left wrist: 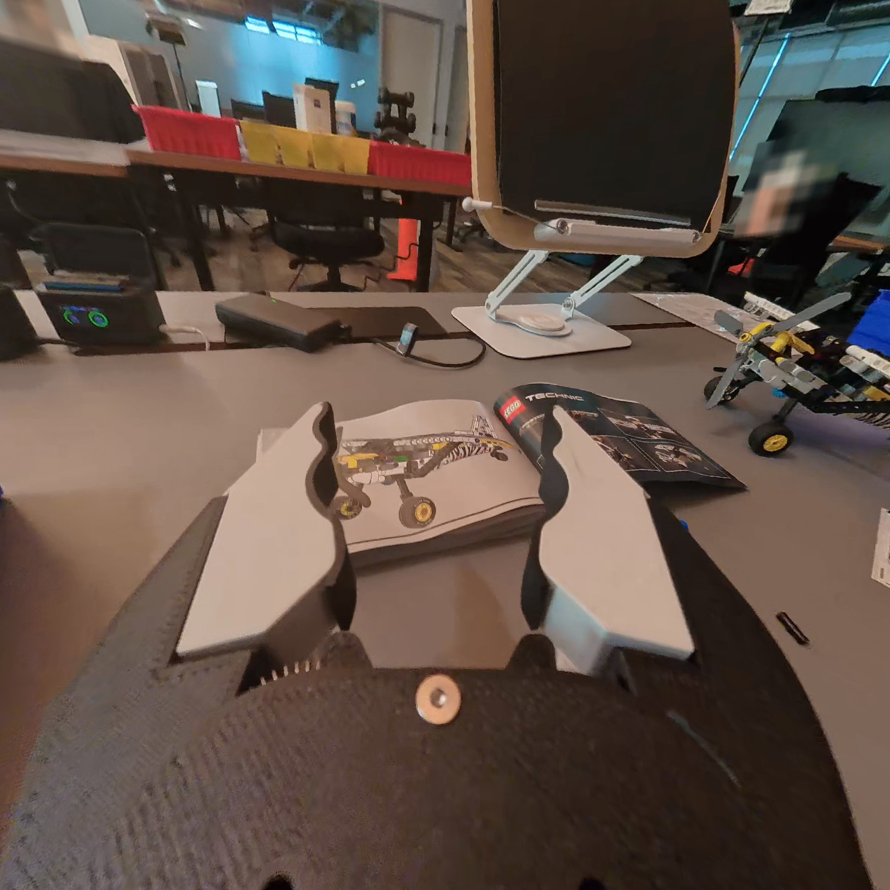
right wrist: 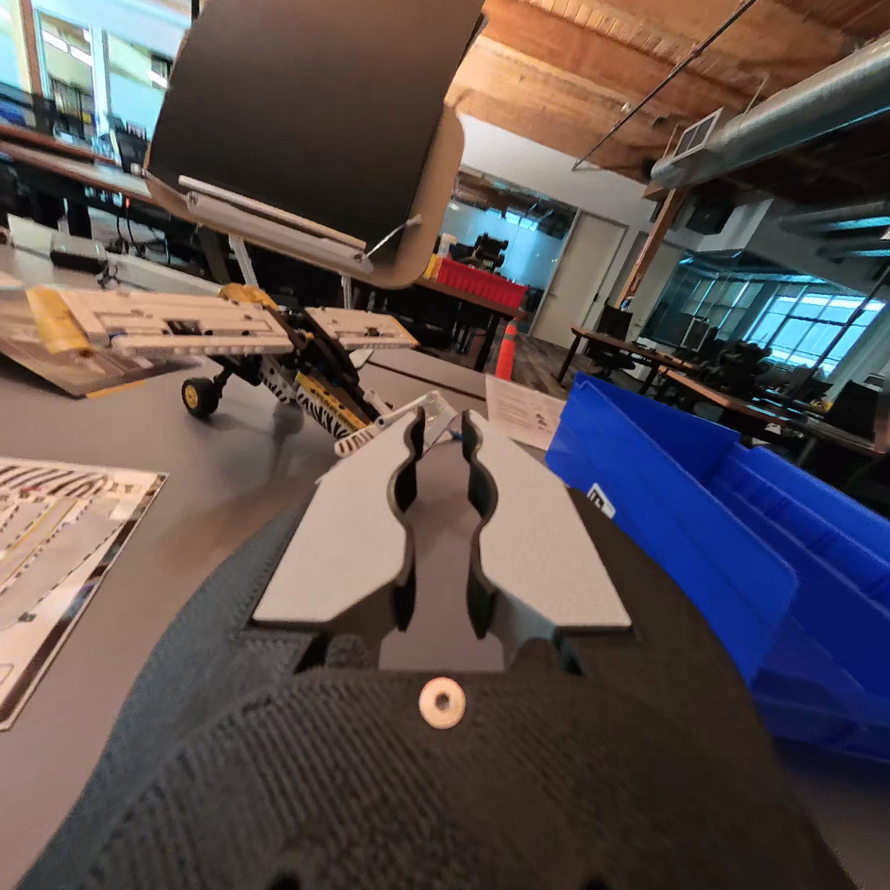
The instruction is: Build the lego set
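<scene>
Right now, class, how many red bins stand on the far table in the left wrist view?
2: one red bin left of the yellow bins, another red bin right of them. Others may be hidden.

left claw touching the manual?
Apart. In the left wrist view the left claw hangs open above the open manual, nothing between its fingers; bare table shows below them.

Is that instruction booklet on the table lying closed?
No. The booklet lies open on the grey table, showing a page with a drawing of the plane, seen between the left gripper's fingers.
</scene>
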